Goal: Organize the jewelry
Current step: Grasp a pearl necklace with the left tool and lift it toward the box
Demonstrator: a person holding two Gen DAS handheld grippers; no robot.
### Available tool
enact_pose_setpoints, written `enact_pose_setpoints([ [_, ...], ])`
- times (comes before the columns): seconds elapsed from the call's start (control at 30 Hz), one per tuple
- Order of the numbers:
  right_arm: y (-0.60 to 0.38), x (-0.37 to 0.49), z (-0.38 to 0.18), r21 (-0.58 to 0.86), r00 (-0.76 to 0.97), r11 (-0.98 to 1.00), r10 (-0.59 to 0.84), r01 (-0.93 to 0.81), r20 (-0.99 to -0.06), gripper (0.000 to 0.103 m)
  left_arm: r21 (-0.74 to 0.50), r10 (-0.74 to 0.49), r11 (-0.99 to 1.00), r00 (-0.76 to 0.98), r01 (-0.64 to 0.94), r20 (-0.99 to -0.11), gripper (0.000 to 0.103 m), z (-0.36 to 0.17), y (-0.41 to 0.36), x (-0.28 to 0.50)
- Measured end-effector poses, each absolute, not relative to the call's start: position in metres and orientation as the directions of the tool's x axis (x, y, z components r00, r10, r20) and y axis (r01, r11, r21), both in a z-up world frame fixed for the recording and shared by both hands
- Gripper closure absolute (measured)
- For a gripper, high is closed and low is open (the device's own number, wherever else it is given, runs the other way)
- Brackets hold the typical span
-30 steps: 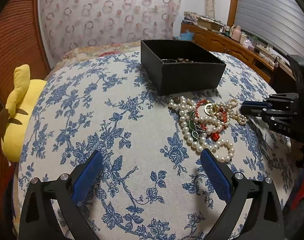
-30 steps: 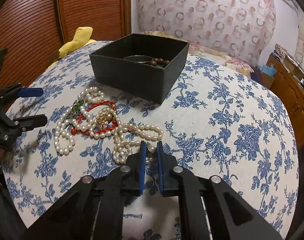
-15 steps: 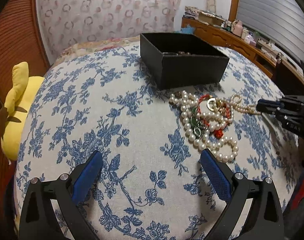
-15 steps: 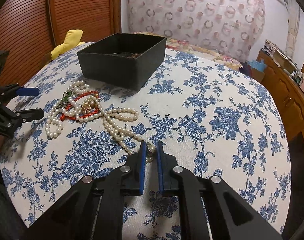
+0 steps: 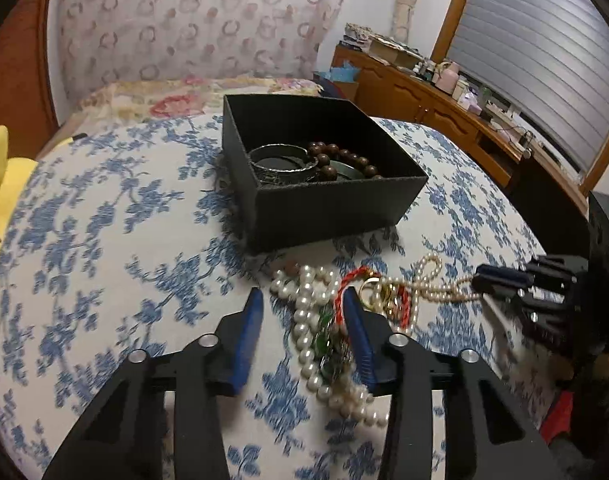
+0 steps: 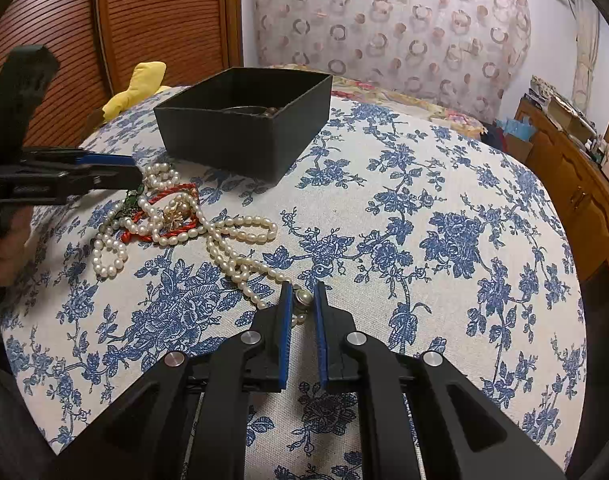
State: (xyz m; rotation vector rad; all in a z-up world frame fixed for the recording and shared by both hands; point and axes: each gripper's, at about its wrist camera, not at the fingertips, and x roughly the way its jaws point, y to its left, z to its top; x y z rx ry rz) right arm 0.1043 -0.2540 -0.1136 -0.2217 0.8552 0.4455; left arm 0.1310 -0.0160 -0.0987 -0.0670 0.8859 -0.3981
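A tangle of jewelry (image 5: 336, 312) lies on the blue-flowered cloth: pearl strands, a red cord bracelet (image 6: 172, 216), a green piece and gold bits. My left gripper (image 5: 302, 306) is half open, its fingers on either side of the pile's near pearl strands, nothing gripped. My right gripper (image 6: 302, 294) is shut on the clasp end of a long pearl necklace (image 6: 240, 248) that trails back to the pile. A black box (image 5: 324, 200) behind the pile holds a dark bangle (image 5: 282, 160) and brown wooden beads (image 5: 344, 158).
The cloth covers a rounded surface (image 6: 424, 220) that falls away at its edges. A yellow plush (image 5: 0, 176) lies at the left. A wooden dresser (image 5: 444, 112) with small items stands at the right, a wooden slatted door (image 6: 144, 20) behind.
My left gripper has moved forward over the jewelry pile and its jaws have narrowed. My right gripper has pulled the pearl necklace out of the tangle, stretching it across the cloth.
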Motion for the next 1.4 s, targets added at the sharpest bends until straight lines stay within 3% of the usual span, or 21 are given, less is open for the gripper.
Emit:
enact_pose_setpoints([
  [0.17,-0.254,0.104,-0.114,-0.010,0.571,0.886,0.290,-0.464,-0.768,0.091,-0.267,-0.390,0.918,0.547,0.293,-0.741,0.073,-0.103,-0.014,0.144],
  [0.33,-0.254,0.104,-0.114,-0.009,0.571,0.886,0.291,-0.464,-0.768,0.091,-0.286,-0.407,0.912,0.554,0.295,-0.727,0.096,-0.100,-0.010,0.145],
  [0.87,-0.253,0.103,-0.111,-0.014,0.580,0.884,0.295,-0.468,-0.760,0.092,-0.261,-0.412,0.911,0.688,0.319,-0.598,0.096,-0.036,0.003,0.103],
  [1.4,-0.243,0.082,-0.024,-0.053,0.696,0.856,0.381,-0.515,-0.608,0.092,-0.212,-0.418,0.908,0.772,0.361,-0.478,0.096,0.028,0.000,0.083],
])
